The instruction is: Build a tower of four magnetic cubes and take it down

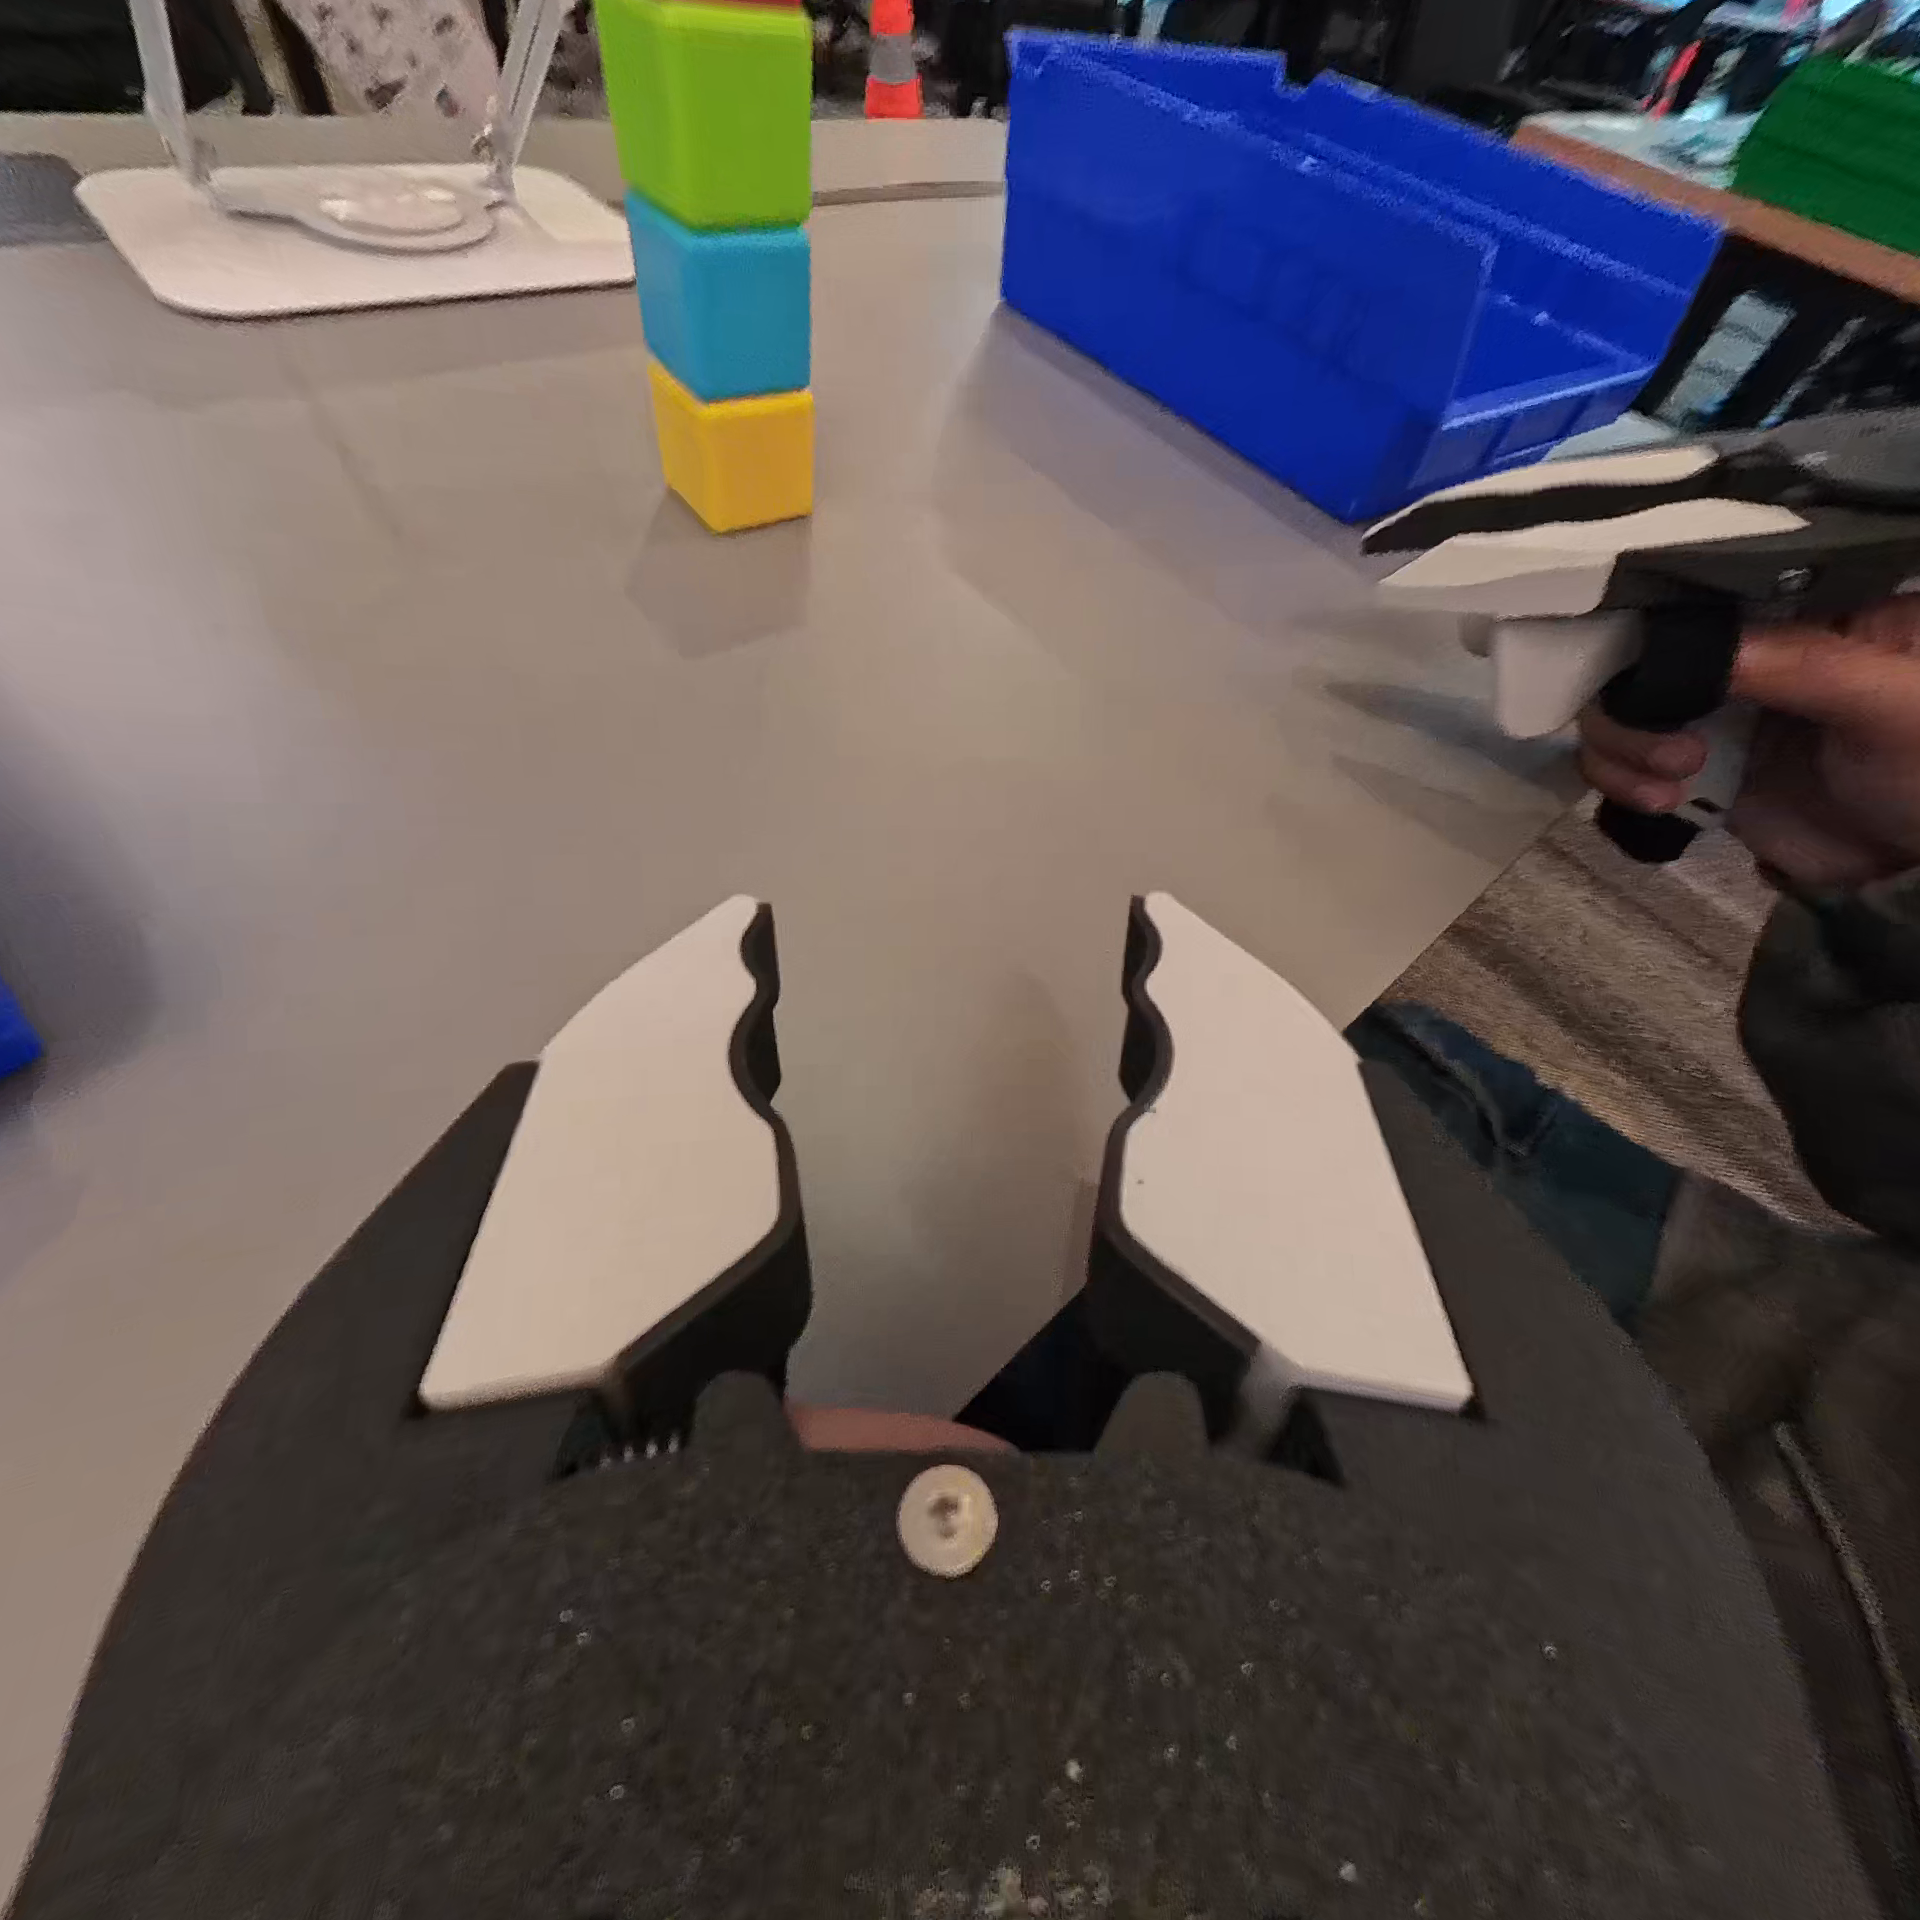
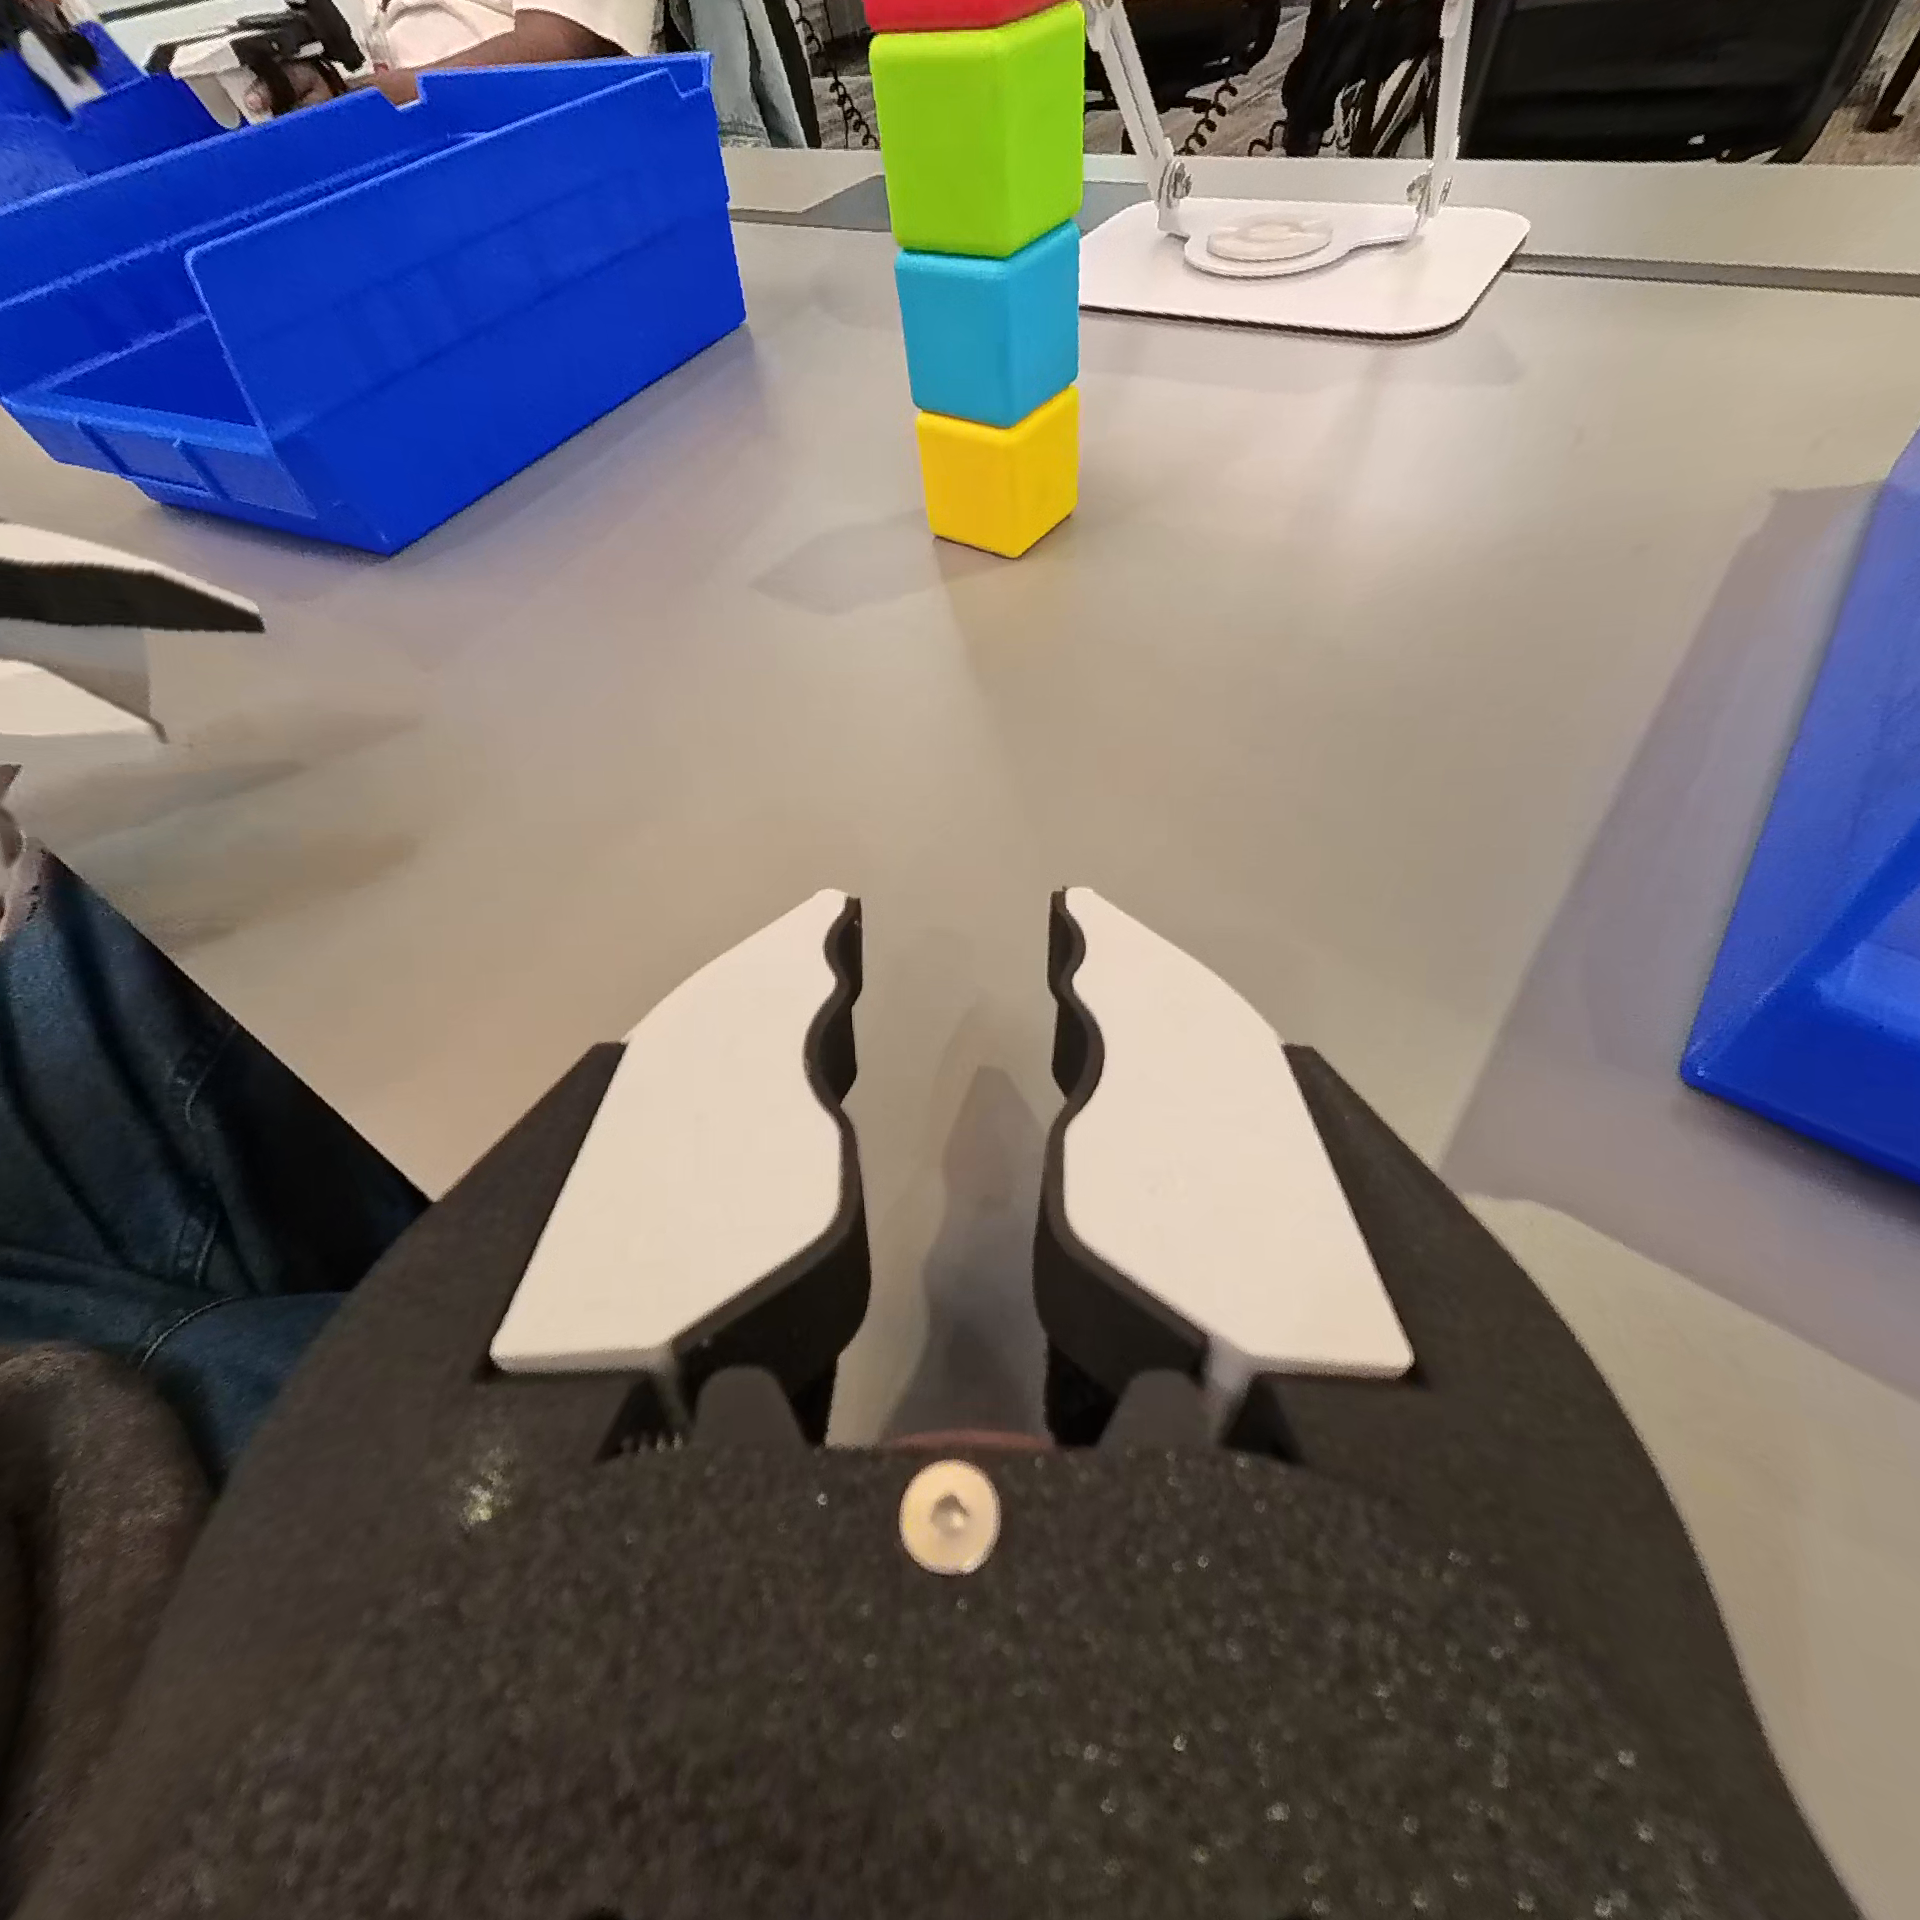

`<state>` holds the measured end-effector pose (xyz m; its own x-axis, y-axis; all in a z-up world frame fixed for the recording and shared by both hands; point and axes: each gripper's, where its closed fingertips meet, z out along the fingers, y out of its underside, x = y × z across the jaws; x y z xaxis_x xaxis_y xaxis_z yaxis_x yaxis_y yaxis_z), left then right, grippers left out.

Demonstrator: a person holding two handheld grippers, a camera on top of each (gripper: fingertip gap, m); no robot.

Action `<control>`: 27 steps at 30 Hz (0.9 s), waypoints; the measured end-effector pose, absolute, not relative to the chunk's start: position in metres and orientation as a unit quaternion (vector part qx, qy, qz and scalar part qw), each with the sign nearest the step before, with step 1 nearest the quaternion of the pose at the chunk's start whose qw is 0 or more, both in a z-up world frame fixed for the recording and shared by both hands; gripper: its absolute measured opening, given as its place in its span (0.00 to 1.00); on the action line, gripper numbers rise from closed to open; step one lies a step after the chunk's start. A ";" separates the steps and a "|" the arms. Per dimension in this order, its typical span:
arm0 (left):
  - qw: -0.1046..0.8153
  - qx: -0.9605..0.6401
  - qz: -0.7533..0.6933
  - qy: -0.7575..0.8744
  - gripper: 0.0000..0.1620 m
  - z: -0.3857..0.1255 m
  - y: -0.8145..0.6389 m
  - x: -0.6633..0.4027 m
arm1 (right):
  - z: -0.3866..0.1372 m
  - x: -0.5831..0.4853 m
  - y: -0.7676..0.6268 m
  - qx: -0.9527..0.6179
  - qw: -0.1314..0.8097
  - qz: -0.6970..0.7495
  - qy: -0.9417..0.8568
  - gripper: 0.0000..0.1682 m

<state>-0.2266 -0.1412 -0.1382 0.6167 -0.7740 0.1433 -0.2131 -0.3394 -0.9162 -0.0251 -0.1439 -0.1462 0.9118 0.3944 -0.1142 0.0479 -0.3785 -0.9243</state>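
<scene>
The left gripper hangs low over the smooth grey bench. Its 2 white fingers are spread wide apart and hold nothing. Far ahead of it, and a bit to its left, stands the tower of soft plastic cubes. The small yellow cube sits on the bench at the bottom. The sky-blue cube sits on that, and the bright green cube sits on the blue one. A thin strip of a red cube shows at the very top in the right wrist view, so I think all 4 cubes are stacked and the next job is taking them down.

To the left of the tower, past the left gripper, is a flat white stand base with clear legs. To the right of the tower is a big blue plastic bin.

The right gripper is also held low near the edge of the bench. Its fingers are apart too, but less wide, and they hold nothing. The tower stands almost straight ahead of it, well apart. Another blue bin lies to this gripper's right.

The tower points straight up, tall and thin. The right gripper lines up with it better than the left, so I think it has the easier reach. It would need to go forward and up to take the top cube, because the top is much higher than both grippers.
</scene>
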 end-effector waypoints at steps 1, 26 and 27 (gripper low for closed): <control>0.479 -0.753 -0.308 0.329 0.39 -0.132 -0.141 -0.224 | -0.147 -0.025 -0.143 -0.815 0.540 0.161 -0.134 0.20; 0.492 -0.594 -0.422 0.475 0.47 -0.093 0.071 -0.082 | -0.146 -0.026 -0.146 -0.812 0.539 0.176 -0.135 0.20; 0.485 -0.581 -0.440 0.483 0.43 -0.092 0.067 -0.080 | -0.146 -0.026 -0.146 -0.813 0.539 0.176 -0.136 0.20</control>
<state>-0.0799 0.0675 -0.0919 0.1467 -0.9882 0.0433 -0.1348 -0.0634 -0.9889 -0.0258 -0.1462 -0.1458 0.9010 0.4108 -0.1393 0.0316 -0.3826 -0.9234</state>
